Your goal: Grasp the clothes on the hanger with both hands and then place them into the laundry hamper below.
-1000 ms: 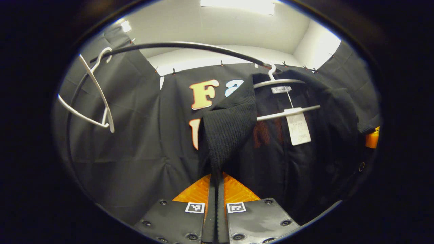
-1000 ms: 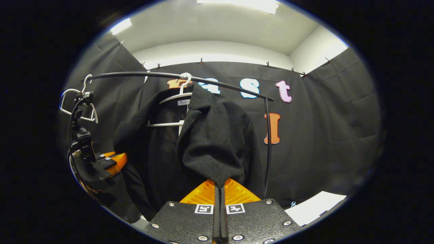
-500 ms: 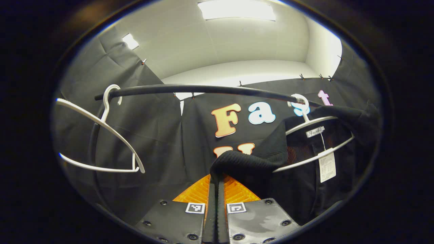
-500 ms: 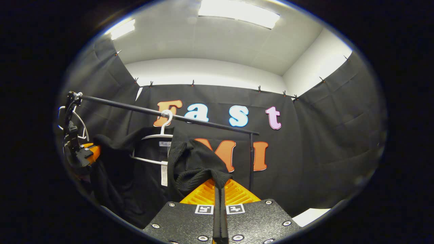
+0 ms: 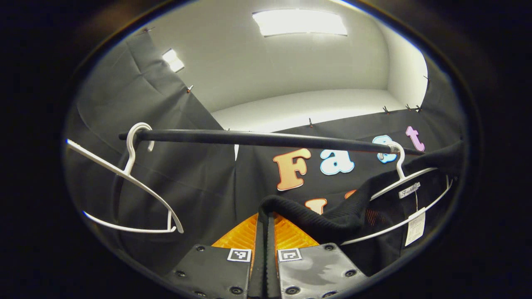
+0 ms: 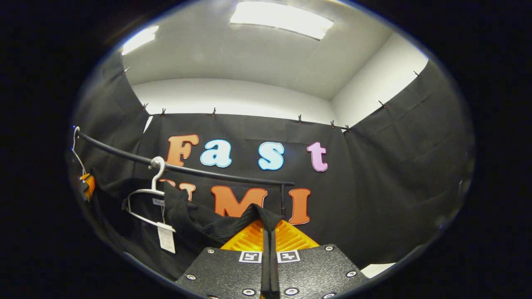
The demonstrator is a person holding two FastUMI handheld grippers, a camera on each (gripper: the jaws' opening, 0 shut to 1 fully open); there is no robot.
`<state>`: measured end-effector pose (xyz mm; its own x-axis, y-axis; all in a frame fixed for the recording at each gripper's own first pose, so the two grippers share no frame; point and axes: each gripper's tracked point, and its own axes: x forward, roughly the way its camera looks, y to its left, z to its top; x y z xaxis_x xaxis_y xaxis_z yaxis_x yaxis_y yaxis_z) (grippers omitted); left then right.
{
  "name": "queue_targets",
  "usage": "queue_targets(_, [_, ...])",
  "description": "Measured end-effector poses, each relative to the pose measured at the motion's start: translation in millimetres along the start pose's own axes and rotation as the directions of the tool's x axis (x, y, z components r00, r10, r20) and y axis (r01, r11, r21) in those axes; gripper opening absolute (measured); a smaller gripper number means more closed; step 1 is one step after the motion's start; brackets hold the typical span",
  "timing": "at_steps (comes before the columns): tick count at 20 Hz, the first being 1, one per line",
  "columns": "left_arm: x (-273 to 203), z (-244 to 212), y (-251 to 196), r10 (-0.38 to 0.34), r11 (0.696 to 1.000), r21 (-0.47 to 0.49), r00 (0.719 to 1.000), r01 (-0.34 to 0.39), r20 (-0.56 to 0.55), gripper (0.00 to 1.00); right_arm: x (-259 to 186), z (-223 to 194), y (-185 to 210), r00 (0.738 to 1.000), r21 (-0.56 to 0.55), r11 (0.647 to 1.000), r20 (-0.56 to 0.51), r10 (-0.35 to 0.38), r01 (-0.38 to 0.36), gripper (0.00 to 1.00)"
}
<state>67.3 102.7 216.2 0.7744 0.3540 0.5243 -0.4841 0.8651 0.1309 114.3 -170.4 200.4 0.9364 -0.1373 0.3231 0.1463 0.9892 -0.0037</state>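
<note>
A black clothes rail (image 5: 266, 139) runs across the booth and serves as the landmark here. In the left gripper view, the left claw (image 5: 266, 218) sits at the bottom centre, below the rail, its 2 orange fingers pressed together on a ribbed edge of the black garment (image 5: 332, 218). From that pinch the knit stretches up and to the right toward a white hanger (image 5: 401, 178) hooked near the right end of the rail, and the rest of the garment still drapes over that hanger. A small white neck label (image 5: 409, 190) sits just under the hanger's hook, and a white paper tag (image 5: 416, 228) dangles lower; the writing on both is too small to read. This view also shows a second white hanger (image 5: 133, 187), bare, hooked at the left end of the rail. In the right gripper view, the right claw (image 6: 270, 226) is likewise closed tight, pinching another fold of the same black garment (image 6: 195, 218) below the rail (image 6: 187, 170). Here the garment's hanger (image 6: 145, 199) hangs from the rail's left half with the paper tag (image 6: 166, 238) beneath it. Far left, under the rail's end, an orange part of the left claw (image 6: 87, 185) is visible, too small to judge. A pale patch of floor (image 6: 376, 270) shows at lower right.
</note>
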Motion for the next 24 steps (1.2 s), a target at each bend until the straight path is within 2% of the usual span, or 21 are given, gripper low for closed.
queue_targets(1, [2,2,0,0.005,1.000,-0.008,1.000,-0.005,0.005,0.10,13,3,-9,1.000,-0.003,1.000,0.009,-0.019,0.019,0.05])
queue_targets(2, [4,3,-2,0.007,1.000,-0.019,1.000,-0.007,0.006,0.10,27,6,-18,0.999,-0.012,0.999,0.017,-0.030,0.030,0.00])
queue_targets(6, [13,-1,0,0.022,0.999,-0.026,1.000,-0.022,-0.001,0.10,85,11,-36,0.999,-0.057,0.997,-0.001,-0.048,0.048,0.00])
queue_targets(9, [10,-9,-10,0.002,1.000,-0.026,1.000,-0.003,-0.013,0.10,121,12,-39,0.999,-0.058,0.997,0.009,-0.044,0.045,0.00])
queue_targets(11, [6,-11,-15,-0.007,1.000,-0.018,1.000,0.007,-0.010,0.10,143,-1,-37,0.999,-0.056,0.998,-0.004,-0.034,0.034,0.00])
queue_targets(14, [3,-19,-19,-0.008,1.000,-0.014,1.000,0.008,-0.018,0.10,162,-49,-19,0.998,-0.067,0.997,-0.064,0.017,-0.022,0.00])
queue_targets(15, [3,-21,-18,-0.005,1.000,-0.016,1.000,0.005,-0.017,0.10,160,-71,-11,0.995,-0.087,0.995,-0.092,0.038,-0.046,0.05])
queue_targets(16, [3,-22,-17,-0.005,1.000,-0.016,1.000,0.005,-0.017,0.10,155,-91,-2,0.992,-0.098,0.993,-0.114,0.060,-0.071,0.00])
queue_targets(21, [9,-30,-16,-0.006,1.000,0.008,1.000,0.006,-0.012,0.10,106,-172,41,0.968,-0.023,0.989,-0.209,0.138,-0.145,0.00])
queue_targets(24, [22,-24,-10,0.018,1.000,-0.008,1.000,-0.018,-0.003,0.10,79,-194,79,0.959,0.033,0.981,-0.206,0.193,-0.190,0.00])
